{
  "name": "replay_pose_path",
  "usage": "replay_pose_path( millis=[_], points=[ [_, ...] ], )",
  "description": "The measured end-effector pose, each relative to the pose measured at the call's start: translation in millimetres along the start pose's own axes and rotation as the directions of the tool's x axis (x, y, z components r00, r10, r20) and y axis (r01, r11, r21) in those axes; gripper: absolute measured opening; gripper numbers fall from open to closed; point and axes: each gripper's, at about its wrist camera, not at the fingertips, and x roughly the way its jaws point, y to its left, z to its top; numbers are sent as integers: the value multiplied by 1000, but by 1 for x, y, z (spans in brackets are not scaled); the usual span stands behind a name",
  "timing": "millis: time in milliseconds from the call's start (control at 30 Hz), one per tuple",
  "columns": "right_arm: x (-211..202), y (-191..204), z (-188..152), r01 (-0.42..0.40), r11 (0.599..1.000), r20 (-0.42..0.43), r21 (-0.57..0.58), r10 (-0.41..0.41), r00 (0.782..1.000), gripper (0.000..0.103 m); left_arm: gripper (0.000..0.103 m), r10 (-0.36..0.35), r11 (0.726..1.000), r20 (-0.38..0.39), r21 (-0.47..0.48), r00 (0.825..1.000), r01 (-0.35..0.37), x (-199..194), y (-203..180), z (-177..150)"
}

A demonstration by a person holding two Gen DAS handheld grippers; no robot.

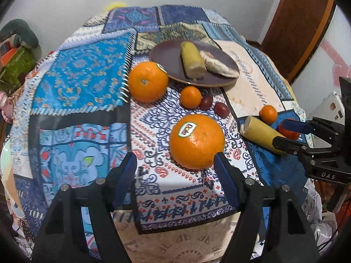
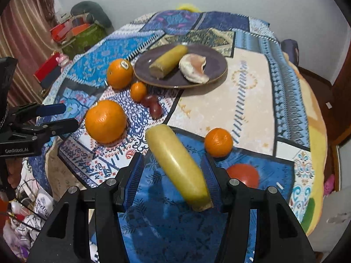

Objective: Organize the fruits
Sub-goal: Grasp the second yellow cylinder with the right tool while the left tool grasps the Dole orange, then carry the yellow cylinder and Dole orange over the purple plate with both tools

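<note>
I count one banana piece (image 2: 169, 62) and a peeled citrus piece (image 2: 194, 68) already on the purple plate (image 2: 216, 54); that is all the plate holds. Left on the patterned surface (image 2: 252, 92) are two big oranges, two small ones, a pair of dark red grapes (image 1: 214, 106) and a red fruit by my right side. My left gripper (image 1: 175, 164) has its jaws spread around the near labelled orange (image 1: 196, 141), not yet pressing it. My right gripper (image 2: 173, 173) has its jaws spread around the second banana piece (image 2: 177, 166); contact I cannot tell. Most sorting remains, I judge.
</note>
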Motion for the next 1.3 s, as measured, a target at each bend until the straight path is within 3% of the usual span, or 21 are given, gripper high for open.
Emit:
replay_pose_path(
  millis=[433,733,867,1300],
  points=[
    [36,-2,5,-31,999,-57,-15,30,998,51,81,-53,998,-43,16,998,54,38,-12,13],
    [40,-8,15,-59,997,-23,49,60,998,40,80,-62,998,-56,-13,996,62,55,-13,17],
    [37,-11,18,-68,995,-10,78,69,998,39,69,-77,997,-34,-2,996,77,50,-14,17],
    [-5,-8,26,-26,999,107,48,20,994,36,69,-39,999,-6,7,999,39,30,-19,15]
  ],
)
